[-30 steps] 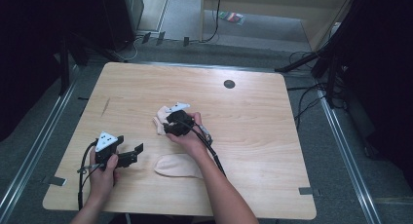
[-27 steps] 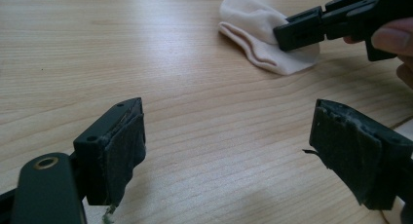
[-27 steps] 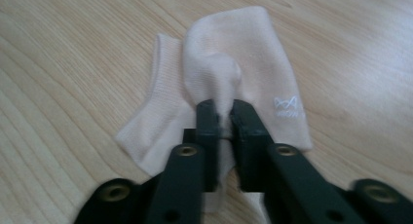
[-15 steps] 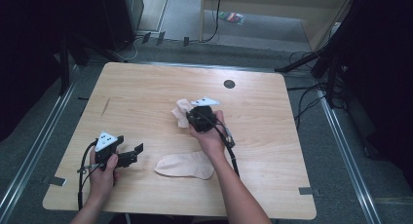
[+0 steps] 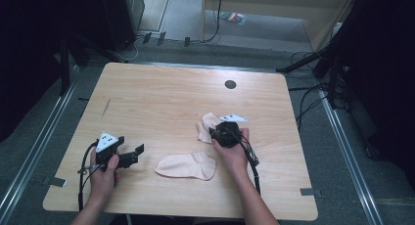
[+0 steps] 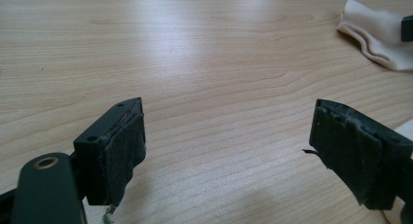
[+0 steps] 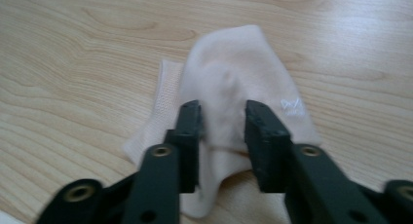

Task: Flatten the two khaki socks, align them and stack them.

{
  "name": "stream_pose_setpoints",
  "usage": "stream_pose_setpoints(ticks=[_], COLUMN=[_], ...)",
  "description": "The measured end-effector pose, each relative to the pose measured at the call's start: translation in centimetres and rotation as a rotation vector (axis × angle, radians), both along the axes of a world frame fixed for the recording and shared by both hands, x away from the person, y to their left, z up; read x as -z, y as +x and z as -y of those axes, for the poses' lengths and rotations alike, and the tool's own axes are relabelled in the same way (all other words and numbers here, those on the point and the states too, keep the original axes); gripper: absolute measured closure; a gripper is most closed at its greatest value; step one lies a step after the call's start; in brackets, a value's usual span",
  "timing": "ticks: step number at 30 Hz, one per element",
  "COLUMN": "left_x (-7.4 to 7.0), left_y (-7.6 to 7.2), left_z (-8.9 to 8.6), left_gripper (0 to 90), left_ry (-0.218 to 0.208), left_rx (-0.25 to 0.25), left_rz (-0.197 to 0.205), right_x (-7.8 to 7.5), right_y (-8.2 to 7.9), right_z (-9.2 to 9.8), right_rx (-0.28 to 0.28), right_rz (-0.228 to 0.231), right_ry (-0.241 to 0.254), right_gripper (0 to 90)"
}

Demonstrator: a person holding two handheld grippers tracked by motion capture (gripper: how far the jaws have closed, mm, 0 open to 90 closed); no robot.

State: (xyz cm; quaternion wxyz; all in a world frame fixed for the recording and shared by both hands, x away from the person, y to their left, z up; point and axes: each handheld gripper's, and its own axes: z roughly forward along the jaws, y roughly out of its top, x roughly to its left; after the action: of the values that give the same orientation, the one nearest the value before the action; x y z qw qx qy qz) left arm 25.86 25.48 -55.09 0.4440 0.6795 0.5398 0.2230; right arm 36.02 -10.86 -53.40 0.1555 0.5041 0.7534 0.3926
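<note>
A crumpled sock [image 7: 234, 112] is being pinched between the narrowed jaws of the right gripper [image 5: 226, 133], which has been carried further right since the earlier frames. The left gripper [image 5: 128, 156] is being kept wide apart near the table's [image 5: 161, 93] front-left. The flat sock [image 5: 187, 166] is lying between them.

Two socks and two grippers on the table [image 5: 161, 88]

The flat sock [image 5: 186, 166] lies near the person's edge, about midway across. The crumpled sock [image 5: 206, 127] sits just behind it and slightly to the right, under the right gripper [image 5: 215, 132], whose jaws straddle a fold of it. The left gripper [image 5: 133, 155] rests well left of the flat sock, jaws toward it.
</note>
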Motion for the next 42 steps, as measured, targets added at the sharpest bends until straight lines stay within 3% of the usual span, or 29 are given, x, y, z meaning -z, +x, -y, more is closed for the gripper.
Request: stream_pose_setpoints(ticks=[1,4,6,7,9,11,12,14,15,18,19,20,21,23,26,27,28,33,36,38,39,42], left_x=[0.0,0.0,0.0,0.0,0.0,0.0,0.0,0.0,0.0,0.0,0.0,0.0,0.0,0.0,0.0,0.0,0.0,0.0,0.0,0.0,0.0,0.0], left_y=[0.0,0.0,0.0,0.0,0.0,0.0,0.0,0.0,0.0,0.0,0.0,0.0,0.0,0.0,0.0,0.0,0.0,0.0,0.0,0.0,0.0,0.0], left_z=[0.0,0.0,0.0,0.0,0.0,0.0,0.0,0.0,0.0,0.0,-0.1,-0.1,-0.1,-0.1,-0.1,0.0,0.0,0.0,-0.1,-0.1,-0.1,-0.1], left_gripper=[14.1,14.2,14.2,14.2,14.2,14.2,14.2,14.2,14.2,14.2,14.2,14.2,14.2,14.2,14.2,14.2,14.2,14.2,14.2,14.2,14.2,14.2], left_ry=[0.0,-0.001,-0.002,-0.002,-0.001,-0.002,-0.003,-0.006,-0.007,-0.006,-0.006,-0.006,-0.005,-0.005,-0.004,-0.004,-0.005,-0.004,-0.003,-0.004,-0.005,-0.007], left_rx=[0.0,0.001,0.001,0.001,0.001,0.0,0.001,-0.001,-0.002,-0.001,-0.001,-0.001,-0.002,-0.002,0.001,-0.001,-0.002,0.0,-0.002,-0.002,-0.003,-0.003], left_rz=[0.0,0.001,-0.002,-0.002,0.001,0.001,0.0,0.001,0.0,0.001,0.001,0.001,0.001,0.001,0.0,0.001,0.002,0.0,0.001,0.001,0.001,-0.001], right_x=[-0.1,-0.7,-1.3,-1.3,-0.9,-0.6,0.1,0.3,0.4,0.1,-0.3,-0.3,-0.9,-1.2,-1.9,-1.9,-2.0,-1.6,-0.9,-0.8,-0.8,-1.6], right_y=[-0.1,-0.4,-0.7,-0.7,-0.4,-0.2,0.1,0.1,0.1,0.1,0.2,0.2,0.3,0.3,0.7,1.0,1.1,1.8,2.8,2.9,3.0,2.4], right_z=[0.3,0.3,-0.4,-0.4,-1.7,-1.9,-2.3,-2.3,-2.1,-1.7,-1.1,-1.1,-0.3,0.0,1.6,2.6,2.9,4.6,5.7,5.9,6.1,5.8], right_rx=[0.012,0.006,-0.044,-0.044,-0.07,-0.07,-0.056,-0.052,-0.065,-0.055,-0.043,-0.043,-0.032,-0.023,0.015,0.047,0.058,0.142,0.232,0.249,0.298,0.306], right_rz=[0.02,0.051,0.098,0.098,0.101,0.095,0.091,0.089,0.086,0.078,0.076,0.076,0.078,0.075,0.055,0.032,0.028,0.033,0.036,0.035,0.056,0.079], right_ry=[-0.005,0.002,-0.015,-0.015,-0.082,-0.096,-0.138,-0.141,-0.12,-0.085,-0.038,-0.038,0.013,0.033,0.137,0.196,0.204,0.186,0.122,0.108,0.052,0.064], right_gripper=[55.3,56.8,59.6,59.6,58.8,59.5,71.2,76.4,85.2,87.2,87.9,87.9,88.1,88.2,88.0,87.7,87.7,86.6,74.5,72.6,67.1,62.9])
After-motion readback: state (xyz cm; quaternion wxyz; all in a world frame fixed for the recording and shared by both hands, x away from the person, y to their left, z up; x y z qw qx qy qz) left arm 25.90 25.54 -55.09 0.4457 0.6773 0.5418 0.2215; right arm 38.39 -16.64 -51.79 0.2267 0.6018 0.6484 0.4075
